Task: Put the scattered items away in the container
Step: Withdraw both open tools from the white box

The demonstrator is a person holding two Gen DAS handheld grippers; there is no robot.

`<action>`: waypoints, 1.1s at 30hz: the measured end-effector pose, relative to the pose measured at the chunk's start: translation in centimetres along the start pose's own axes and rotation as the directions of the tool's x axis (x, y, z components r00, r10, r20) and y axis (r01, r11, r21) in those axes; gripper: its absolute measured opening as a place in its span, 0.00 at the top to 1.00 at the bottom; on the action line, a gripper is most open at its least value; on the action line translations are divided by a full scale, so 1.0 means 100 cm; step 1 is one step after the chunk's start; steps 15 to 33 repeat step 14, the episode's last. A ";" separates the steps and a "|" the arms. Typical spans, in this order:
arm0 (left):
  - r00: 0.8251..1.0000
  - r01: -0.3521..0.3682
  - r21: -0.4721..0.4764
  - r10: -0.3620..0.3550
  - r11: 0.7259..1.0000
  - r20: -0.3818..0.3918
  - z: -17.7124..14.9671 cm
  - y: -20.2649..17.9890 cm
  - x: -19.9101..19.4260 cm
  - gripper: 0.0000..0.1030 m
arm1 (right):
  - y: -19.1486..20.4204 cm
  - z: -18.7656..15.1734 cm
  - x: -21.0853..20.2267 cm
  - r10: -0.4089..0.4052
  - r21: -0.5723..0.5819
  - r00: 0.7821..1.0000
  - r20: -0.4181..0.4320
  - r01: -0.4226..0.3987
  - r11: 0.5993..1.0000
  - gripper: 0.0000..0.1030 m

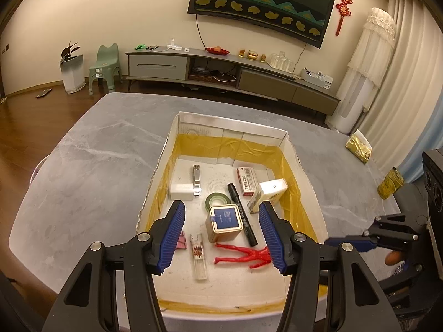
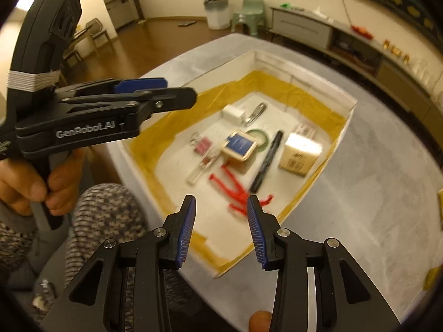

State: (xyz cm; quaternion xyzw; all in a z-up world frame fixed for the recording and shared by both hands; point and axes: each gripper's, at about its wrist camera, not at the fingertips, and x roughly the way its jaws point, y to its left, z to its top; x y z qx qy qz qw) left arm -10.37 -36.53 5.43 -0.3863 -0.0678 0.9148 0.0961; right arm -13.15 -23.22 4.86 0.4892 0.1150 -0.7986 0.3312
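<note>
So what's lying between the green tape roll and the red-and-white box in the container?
The black marker lies between the tape roll and the red-and-white box, clearest in the left wrist view.

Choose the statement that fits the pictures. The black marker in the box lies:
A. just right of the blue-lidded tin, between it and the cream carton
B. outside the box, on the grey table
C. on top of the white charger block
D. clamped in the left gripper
A: in the left wrist view the black marker lies on the box floor beside the blue-lidded tin, with the cream carton on its other side; the left gripper is open and empty.
</note>
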 end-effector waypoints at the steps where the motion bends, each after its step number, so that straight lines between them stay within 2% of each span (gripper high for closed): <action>1: 1.000 -0.002 -0.001 0.002 1.000 0.001 -0.001 0.000 -0.001 0.45 | 0.001 -0.001 0.000 0.003 0.007 1.000 -0.008 -0.003 1.000 0.60; 4: 1.000 -0.004 0.001 0.004 1.000 0.005 -0.003 -0.001 -0.005 0.45 | 0.000 -0.002 -0.002 0.048 0.039 0.999 -0.005 -0.047 0.998 0.60; 8: 1.000 -0.003 0.009 0.003 1.000 0.008 -0.005 -0.005 -0.009 0.45 | 0.003 0.000 -0.011 0.059 0.062 0.998 0.027 -0.061 0.996 0.60; 14: 1.000 -0.004 0.013 0.004 1.000 0.006 -0.006 -0.007 -0.009 0.45 | 0.008 0.004 -0.021 0.031 0.046 0.998 0.047 -0.033 0.998 0.60; 33: 1.000 -0.004 0.013 0.004 1.000 0.006 -0.006 -0.007 -0.009 0.45 | 0.008 0.004 -0.021 0.031 0.046 0.998 0.047 -0.033 0.998 0.60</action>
